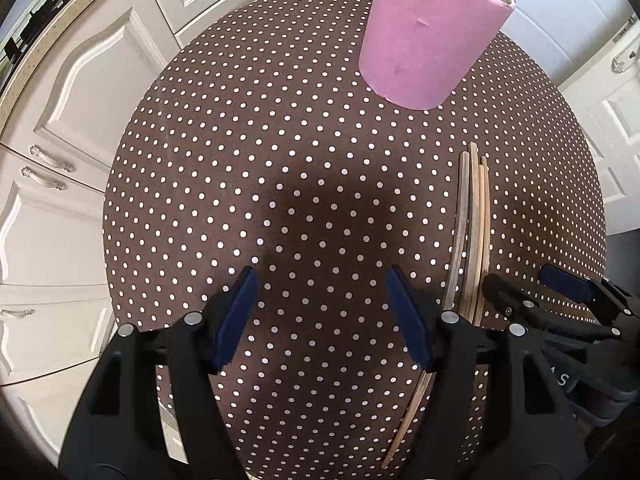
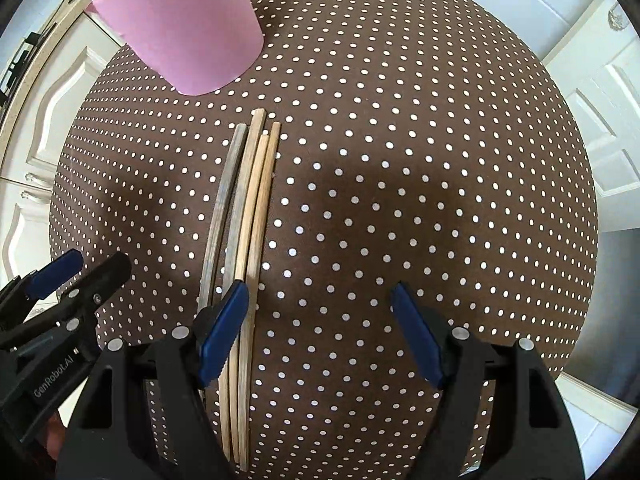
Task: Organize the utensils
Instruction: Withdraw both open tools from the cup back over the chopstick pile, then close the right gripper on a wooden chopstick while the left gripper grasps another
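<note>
Several wooden chopsticks (image 2: 248,216) lie side by side on the brown polka-dot table (image 2: 400,160); they also show in the left wrist view (image 1: 474,232). A pink cup (image 1: 428,36) stands upright at the far side with more chopsticks in it, and shows in the right wrist view (image 2: 180,24). My left gripper (image 1: 320,312) is open and empty, just left of the chopsticks. My right gripper (image 2: 320,328) is open and empty, its left finger (image 2: 224,332) over the near ends of the chopsticks. Each gripper sees the other: the right one (image 1: 560,300) and the left one (image 2: 60,280).
White kitchen cabinets (image 1: 72,120) with drawer handles stand beyond the table's left edge. White doors (image 2: 600,100) stand to the right. The round table edge falls away on all sides.
</note>
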Action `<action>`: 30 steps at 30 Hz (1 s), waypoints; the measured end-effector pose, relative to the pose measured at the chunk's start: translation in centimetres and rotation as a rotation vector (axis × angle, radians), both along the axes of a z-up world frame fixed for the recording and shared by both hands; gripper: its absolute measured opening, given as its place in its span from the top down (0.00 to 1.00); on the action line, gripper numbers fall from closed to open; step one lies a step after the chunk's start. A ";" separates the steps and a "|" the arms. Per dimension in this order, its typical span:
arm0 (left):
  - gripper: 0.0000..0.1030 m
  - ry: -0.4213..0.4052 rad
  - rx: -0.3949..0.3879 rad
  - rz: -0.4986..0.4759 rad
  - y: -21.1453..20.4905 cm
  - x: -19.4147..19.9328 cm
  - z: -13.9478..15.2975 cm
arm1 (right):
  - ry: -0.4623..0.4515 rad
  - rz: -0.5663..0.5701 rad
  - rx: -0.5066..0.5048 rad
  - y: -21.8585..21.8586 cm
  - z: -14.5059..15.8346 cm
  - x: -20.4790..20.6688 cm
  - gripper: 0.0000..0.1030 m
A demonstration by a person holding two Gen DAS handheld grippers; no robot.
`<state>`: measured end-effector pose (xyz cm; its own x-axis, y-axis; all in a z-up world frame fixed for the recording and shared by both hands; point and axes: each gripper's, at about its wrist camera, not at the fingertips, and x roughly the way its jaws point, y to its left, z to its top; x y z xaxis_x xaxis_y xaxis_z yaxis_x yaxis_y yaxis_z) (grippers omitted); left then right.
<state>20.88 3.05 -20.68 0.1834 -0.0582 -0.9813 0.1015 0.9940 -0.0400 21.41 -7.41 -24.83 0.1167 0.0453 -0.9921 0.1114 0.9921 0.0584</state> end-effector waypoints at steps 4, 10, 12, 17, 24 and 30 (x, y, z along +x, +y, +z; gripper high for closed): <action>0.36 -0.001 0.002 0.008 0.4 -0.3 0.0 | 0.001 0.015 -0.021 1.0 0.1 0.6 0.30; 0.36 0.005 -0.008 0.023 0.6 -0.9 0.0 | -0.014 0.049 -0.037 1.9 0.1 0.9 0.33; 0.36 0.006 -0.008 0.021 0.4 -1.1 0.0 | -0.024 0.075 -0.026 2.5 0.3 0.8 0.42; 0.36 0.014 -0.013 0.022 -0.2 -1.6 0.0 | -0.056 0.165 -0.004 4.6 0.6 0.5 0.70; 0.36 0.030 -0.021 0.021 -1.2 -2.0 0.0 | -0.079 0.216 -0.030 5.5 0.3 0.3 0.87; 0.36 0.048 -0.037 0.000 -2.0 -2.0 -0.2 | -0.073 0.183 0.041 4.0 0.2 0.3 0.95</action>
<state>18.85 1.02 -20.88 0.1358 -0.0944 -0.9862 0.0982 0.9918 -0.0814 21.75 -3.40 -24.63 0.1748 0.1124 -0.9782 -0.0767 0.9920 0.1002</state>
